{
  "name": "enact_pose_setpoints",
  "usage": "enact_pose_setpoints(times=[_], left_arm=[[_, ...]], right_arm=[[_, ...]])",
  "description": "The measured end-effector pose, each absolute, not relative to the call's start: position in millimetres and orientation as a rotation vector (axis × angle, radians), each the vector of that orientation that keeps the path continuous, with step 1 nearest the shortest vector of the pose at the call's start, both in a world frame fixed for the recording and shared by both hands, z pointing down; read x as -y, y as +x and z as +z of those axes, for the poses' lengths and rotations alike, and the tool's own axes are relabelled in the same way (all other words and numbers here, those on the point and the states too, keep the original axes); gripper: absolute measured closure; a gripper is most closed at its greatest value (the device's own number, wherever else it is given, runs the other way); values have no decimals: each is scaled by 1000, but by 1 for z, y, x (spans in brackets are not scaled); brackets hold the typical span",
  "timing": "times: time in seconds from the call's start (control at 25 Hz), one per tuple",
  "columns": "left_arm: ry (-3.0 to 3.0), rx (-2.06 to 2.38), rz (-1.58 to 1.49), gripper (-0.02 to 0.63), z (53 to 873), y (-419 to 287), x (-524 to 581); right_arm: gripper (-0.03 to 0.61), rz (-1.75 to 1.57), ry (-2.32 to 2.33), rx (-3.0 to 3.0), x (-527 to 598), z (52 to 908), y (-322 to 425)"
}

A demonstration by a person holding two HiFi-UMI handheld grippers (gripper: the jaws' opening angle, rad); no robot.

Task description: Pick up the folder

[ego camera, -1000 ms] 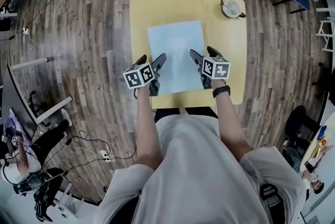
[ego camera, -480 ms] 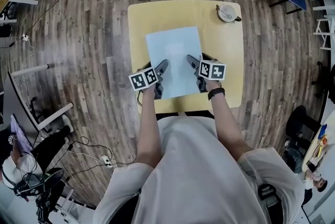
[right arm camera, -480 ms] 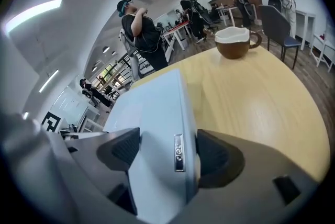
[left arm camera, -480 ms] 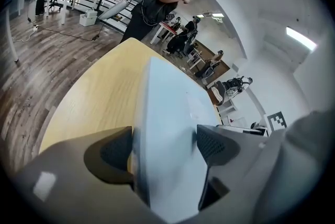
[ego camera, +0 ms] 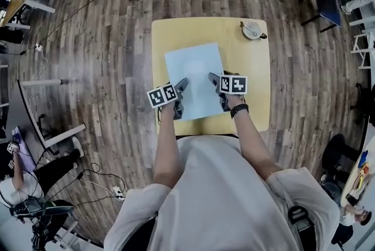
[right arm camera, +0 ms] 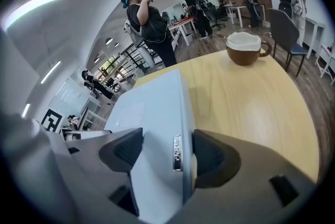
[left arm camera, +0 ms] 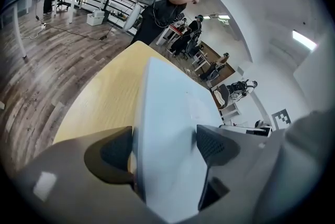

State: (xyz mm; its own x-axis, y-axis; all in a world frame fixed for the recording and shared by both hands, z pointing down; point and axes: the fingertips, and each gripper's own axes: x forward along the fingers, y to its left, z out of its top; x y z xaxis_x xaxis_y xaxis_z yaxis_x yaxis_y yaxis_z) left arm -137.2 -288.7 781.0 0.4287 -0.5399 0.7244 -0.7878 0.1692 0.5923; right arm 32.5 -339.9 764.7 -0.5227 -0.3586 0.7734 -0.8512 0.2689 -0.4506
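A light blue folder (ego camera: 194, 77) lies flat on the yellow table (ego camera: 252, 68). My left gripper (ego camera: 180, 96) straddles its near left edge and my right gripper (ego camera: 218, 91) its near right edge. In the left gripper view the folder (left arm camera: 167, 108) runs between the jaws of the left gripper (left arm camera: 165, 147); one pad sits at its edge, the other above its face. The right gripper view shows the folder (right arm camera: 152, 108) and a small metal label (right arm camera: 177, 153) on it between the jaws of the right gripper (right arm camera: 167, 152), which are closing. Neither grip looks tight.
A brown cup (ego camera: 253, 29) on a saucer stands at the table's far right corner, also in the right gripper view as the cup (right arm camera: 245, 47). A person (left arm camera: 167, 3) stands beyond the far edge. Chairs, desks and cables are on the wooden floor around.
Both grippers have drawn in onto the folder's near side edges. Their jaws have narrowed a little around it. The folder has not moved on the table.
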Motion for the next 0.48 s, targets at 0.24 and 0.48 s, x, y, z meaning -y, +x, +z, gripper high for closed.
enact_pose_setpoints(times=[0.24,0.48], left_arm=[[1563,1298,244,229,751,-145,299],[1652,1354,247,236,714,-148,318]], right_arm=[[268,1147,1097,2096,349,735,26],[276,1092,1121,2184,365,704,25]])
